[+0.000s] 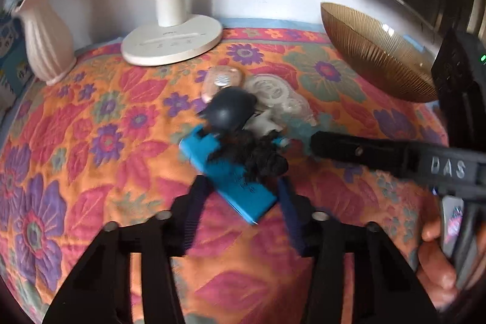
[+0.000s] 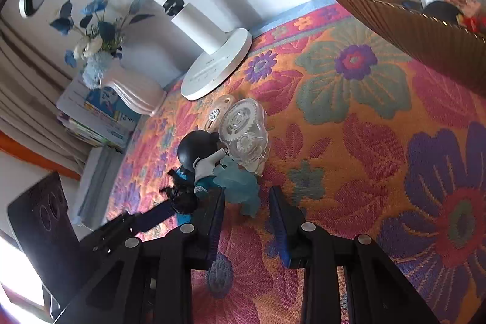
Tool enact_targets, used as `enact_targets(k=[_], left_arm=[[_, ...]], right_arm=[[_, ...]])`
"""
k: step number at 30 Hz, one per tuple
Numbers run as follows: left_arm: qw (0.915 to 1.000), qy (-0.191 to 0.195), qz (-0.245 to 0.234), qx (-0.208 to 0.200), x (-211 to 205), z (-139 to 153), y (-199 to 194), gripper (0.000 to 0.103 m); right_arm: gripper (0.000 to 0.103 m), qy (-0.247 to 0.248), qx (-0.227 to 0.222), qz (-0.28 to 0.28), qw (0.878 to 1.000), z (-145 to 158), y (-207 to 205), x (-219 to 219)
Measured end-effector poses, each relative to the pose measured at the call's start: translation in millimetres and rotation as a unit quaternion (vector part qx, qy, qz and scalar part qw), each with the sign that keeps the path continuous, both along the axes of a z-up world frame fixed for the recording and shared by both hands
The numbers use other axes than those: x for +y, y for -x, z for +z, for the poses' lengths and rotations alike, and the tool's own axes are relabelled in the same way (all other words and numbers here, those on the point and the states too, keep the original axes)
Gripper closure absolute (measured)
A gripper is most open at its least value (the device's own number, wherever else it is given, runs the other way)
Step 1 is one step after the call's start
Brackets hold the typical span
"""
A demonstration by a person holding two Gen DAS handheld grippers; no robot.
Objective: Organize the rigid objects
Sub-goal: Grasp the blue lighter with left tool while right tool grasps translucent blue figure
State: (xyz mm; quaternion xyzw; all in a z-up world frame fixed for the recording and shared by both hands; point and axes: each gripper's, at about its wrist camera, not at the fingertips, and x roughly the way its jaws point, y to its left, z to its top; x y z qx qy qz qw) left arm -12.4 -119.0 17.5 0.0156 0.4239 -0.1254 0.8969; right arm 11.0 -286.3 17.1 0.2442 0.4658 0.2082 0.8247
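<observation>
- My left claw is let go, with its two blue fingers spread wide. The near end of the blue box lies between them, but I can't tell if they touch it.
- My right claw is spread too and holds nothing. A pale blue frosty toy sits just in front of its fingers.
- The toys lie in a little heap near the middle of the flowery tabletop.
- In the heap, a dark round-headed toy figure rests on the far end of the blue box.
- A black fuzzy lump lies on the box too. It is too blurry for me to say what it is.
- A clear toy with gears inside is right behind the figure, touching the heap.
- A pinkish flat toy lies beside the gear toy, closer to the lamp.
- The white lamp base stands at the far edge of the tabletop.
- A pink vase with blue flowers stands at the far left corner.
- The big gold bowl sits by the far right corner, well apart from the heap. It has some small things in it.
</observation>
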Motion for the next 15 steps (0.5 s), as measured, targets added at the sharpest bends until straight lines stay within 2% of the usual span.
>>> enact_targets(k=[3,6,8,11,14,15], left_arm=[[0.9994,0.009,0.032,-0.004,31,-1,11,0.06],[0.9981,0.024,0.056,0.001,55,-2,11,0.061],[0.9982,0.043,0.043,0.005,59,0,7,0.06],[0.9994,0.019,0.029,0.004,49,-1,-2,0.056],[0.9997,-0.006,0.025,-0.005,36,-2,-12,0.058],[0.9997,-0.009,0.021,-0.009,33,-1,-12,0.068]], right_arm=[[0.074,0.015,-0.005,-0.004,1.0,3,3,3],[0.073,0.1,-0.022,-0.004,0.995,12,7,25],[0.069,0.184,-0.039,-0.012,0.982,19,10,45],[0.066,0.248,-0.06,-0.014,0.967,25,9,63],[0.067,0.274,-0.064,-0.019,0.959,25,1,71],[0.074,0.277,-0.068,-0.018,0.958,25,1,71]])
